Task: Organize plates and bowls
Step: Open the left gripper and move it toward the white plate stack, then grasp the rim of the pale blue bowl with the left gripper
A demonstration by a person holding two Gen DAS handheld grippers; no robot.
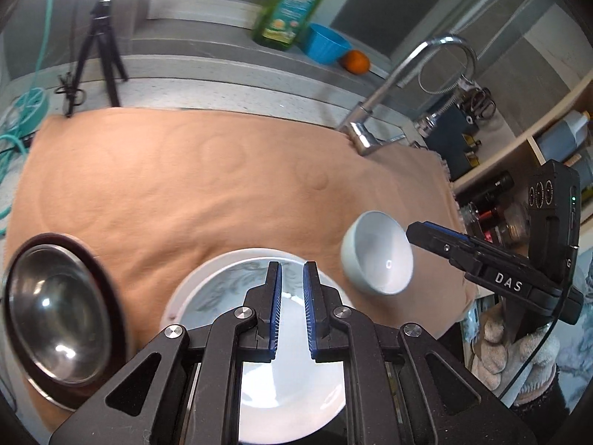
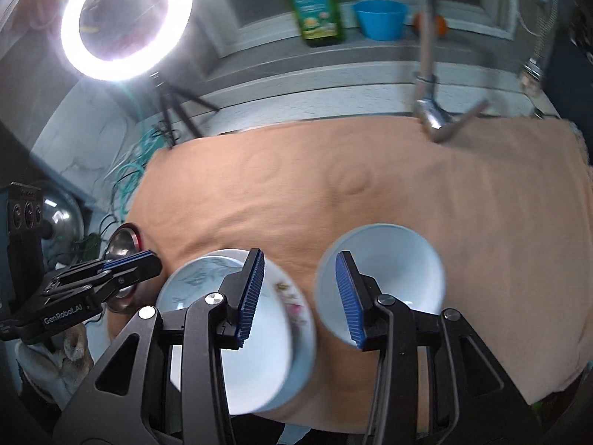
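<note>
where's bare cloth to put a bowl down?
Free: the far half of the cloth, from the tripod across to the tap, and the right side beyond the white bowl. Crowded: the near edge, where steel bowl, plate and white bowl sit in a row.

A white plate [image 1: 207, 289] with a faint grey leaf pattern lies flat at the lower middle of the frame. A small white bowl [image 1: 378, 256] stands upright just to its right. A steel bowl [image 1: 55, 315] sits on a dark plate [image 1: 107, 289] at lower left.
</note>
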